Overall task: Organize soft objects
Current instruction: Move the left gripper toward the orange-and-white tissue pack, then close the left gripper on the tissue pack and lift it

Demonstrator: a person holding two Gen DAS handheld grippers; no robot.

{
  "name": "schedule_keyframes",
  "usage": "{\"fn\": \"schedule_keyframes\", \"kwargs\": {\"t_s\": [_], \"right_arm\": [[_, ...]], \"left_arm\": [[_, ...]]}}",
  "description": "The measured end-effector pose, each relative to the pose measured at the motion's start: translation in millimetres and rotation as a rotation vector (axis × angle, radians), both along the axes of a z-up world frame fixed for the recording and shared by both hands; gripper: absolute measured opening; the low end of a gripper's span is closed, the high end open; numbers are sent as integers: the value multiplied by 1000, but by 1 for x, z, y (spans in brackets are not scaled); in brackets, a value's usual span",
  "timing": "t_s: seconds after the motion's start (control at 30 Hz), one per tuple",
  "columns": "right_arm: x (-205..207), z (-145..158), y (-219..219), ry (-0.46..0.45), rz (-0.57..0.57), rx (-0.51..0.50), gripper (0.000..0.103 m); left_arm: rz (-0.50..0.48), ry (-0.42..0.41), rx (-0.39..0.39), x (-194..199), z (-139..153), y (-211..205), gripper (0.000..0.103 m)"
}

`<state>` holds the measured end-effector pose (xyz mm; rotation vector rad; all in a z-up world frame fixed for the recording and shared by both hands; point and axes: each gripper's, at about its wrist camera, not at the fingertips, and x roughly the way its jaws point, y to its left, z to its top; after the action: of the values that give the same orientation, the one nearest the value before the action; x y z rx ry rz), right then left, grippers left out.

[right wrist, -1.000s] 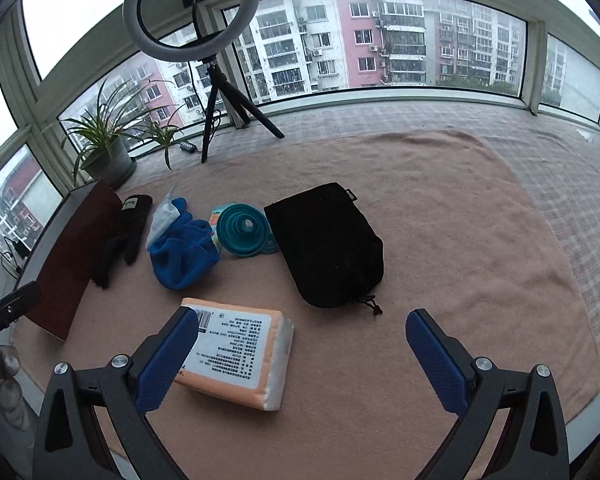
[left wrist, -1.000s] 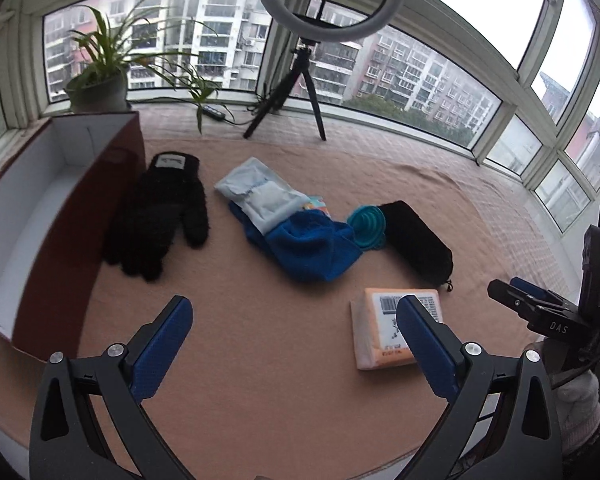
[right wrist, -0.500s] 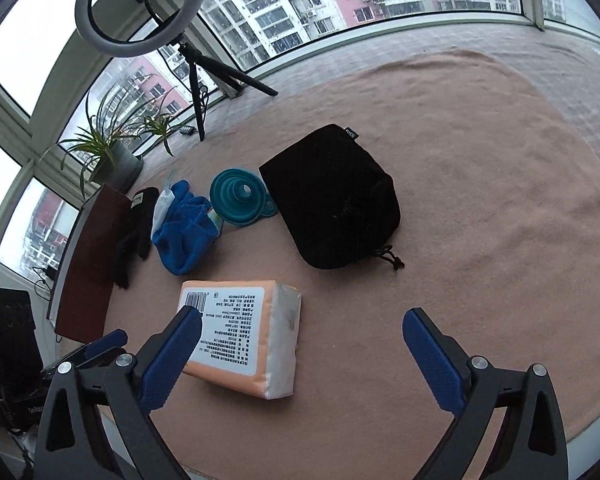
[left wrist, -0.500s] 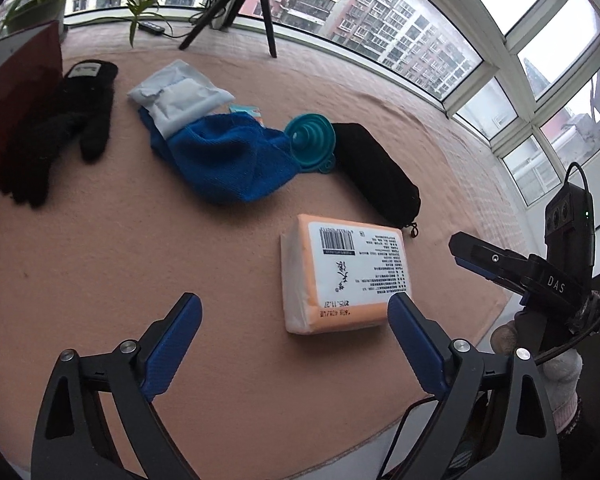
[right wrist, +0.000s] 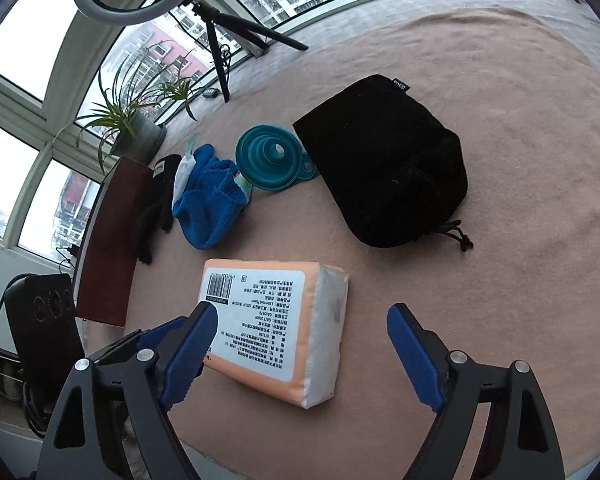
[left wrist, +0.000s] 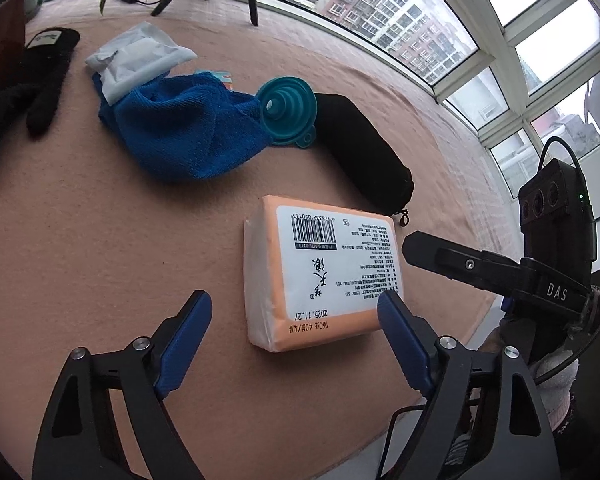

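An orange tissue pack (left wrist: 320,268) (right wrist: 276,320) lies on the tan blanket near its front edge. My left gripper (left wrist: 294,320) is open, just in front of the pack, its jaws on either side of the pack's near end. My right gripper (right wrist: 300,334) is open and hangs over the same pack from the other side. Beyond lie a blue towel (left wrist: 188,132) (right wrist: 210,204), a white soft packet (left wrist: 136,56), black gloves (left wrist: 28,80) (right wrist: 156,204) and a black drawstring pouch (left wrist: 364,152) (right wrist: 388,160).
A teal collapsible funnel (left wrist: 286,110) (right wrist: 270,160) sits between towel and pouch. A dark red box (right wrist: 108,240) stands at the left edge of the blanket. A ring light tripod (right wrist: 220,40) and potted plant (right wrist: 136,128) stand by the windows.
Both grippers have moved down and closer to the orange tissue pack, which now fills the middle of both views. Both stay open.
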<state>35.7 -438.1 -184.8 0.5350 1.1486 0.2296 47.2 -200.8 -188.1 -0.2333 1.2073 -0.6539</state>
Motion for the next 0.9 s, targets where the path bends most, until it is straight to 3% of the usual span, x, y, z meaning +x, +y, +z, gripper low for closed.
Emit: {"fn": "schedule_keyframes", "kwargs": {"t_s": [0.13, 0.37, 0.9], "right_arm": [[2, -11, -2, 45, -4, 55, 80], [2, -26, 1, 104, 7, 123, 52], [0, 1, 23, 49, 12, 82, 51]], "left_arm": [[-15, 31, -7, 2, -8, -3, 76], [-35, 81, -37, 2, -20, -5, 67], [-66, 2, -38, -8, 10, 3, 60]]}}
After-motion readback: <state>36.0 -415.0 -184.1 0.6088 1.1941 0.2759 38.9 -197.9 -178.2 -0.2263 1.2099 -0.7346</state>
